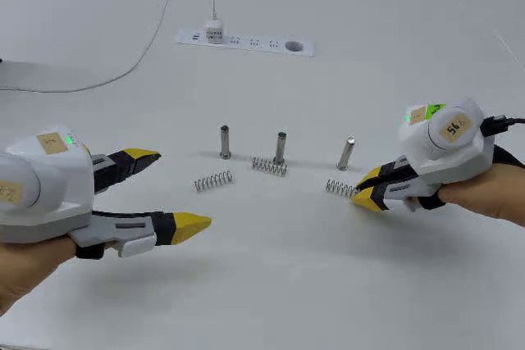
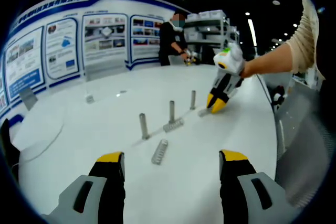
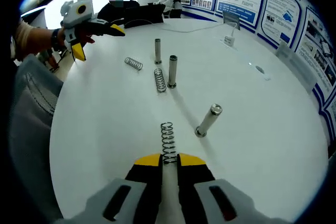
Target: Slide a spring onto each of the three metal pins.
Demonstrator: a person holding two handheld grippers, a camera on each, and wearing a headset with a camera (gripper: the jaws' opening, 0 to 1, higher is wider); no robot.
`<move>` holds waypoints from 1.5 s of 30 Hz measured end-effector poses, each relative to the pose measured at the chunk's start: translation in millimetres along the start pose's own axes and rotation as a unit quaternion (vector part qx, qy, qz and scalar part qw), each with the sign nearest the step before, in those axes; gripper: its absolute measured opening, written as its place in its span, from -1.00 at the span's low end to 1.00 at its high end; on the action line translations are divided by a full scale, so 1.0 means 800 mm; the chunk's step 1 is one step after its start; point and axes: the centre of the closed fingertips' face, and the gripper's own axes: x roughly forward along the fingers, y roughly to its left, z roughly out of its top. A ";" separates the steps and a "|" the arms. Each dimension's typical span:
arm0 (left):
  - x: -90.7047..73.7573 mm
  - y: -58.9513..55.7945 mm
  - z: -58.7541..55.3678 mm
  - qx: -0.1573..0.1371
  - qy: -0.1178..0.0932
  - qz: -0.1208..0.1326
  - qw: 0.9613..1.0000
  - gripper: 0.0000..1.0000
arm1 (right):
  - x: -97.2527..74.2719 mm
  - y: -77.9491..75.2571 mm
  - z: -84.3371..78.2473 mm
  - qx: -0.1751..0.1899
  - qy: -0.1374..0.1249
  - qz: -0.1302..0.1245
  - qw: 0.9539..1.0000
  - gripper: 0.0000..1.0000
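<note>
beside the rightmost pin [image 1: 346, 154], right gripper [image 3: 163, 160] clamps a spring [image 3: 167, 137], its end hidden; left gripper [image 2: 171, 156] wide open, empty

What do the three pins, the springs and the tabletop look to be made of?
Pins: likely steel, with a dull grey satin finish and bright highlights along the shafts.
Springs: thin coiled wire, probably steel, with silvery glints.
Tabletop: smooth white matte surface with faint, soft reflections; laminate or painted board, cannot tell which.
</note>
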 end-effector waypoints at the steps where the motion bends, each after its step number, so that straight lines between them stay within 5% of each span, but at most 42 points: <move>1: 0.000 0.000 0.000 0.000 0.001 0.000 1.000 0.49 | 0.000 0.000 0.000 0.000 0.002 0.002 1.000 -0.76; 14: 0.007 -0.015 -0.001 0.004 0.004 -0.018 1.000 0.46 | 0.001 0.005 0.002 0.007 0.004 0.011 1.000 -0.78; 21: 0.024 -0.040 0.000 0.018 0.010 -0.052 0.998 0.39 | -0.008 0.018 0.012 -0.004 0.001 0.019 1.000 -0.78; 34: 0.065 -0.083 0.010 0.051 0.017 -0.110 0.992 0.29 | -0.012 0.039 0.026 -0.040 0.002 0.042 0.998 -0.78; 45: 0.085 -0.104 0.007 0.072 0.027 -0.141 0.987 0.20 | -0.011 0.064 0.035 -0.072 0.004 0.073 0.995 -0.78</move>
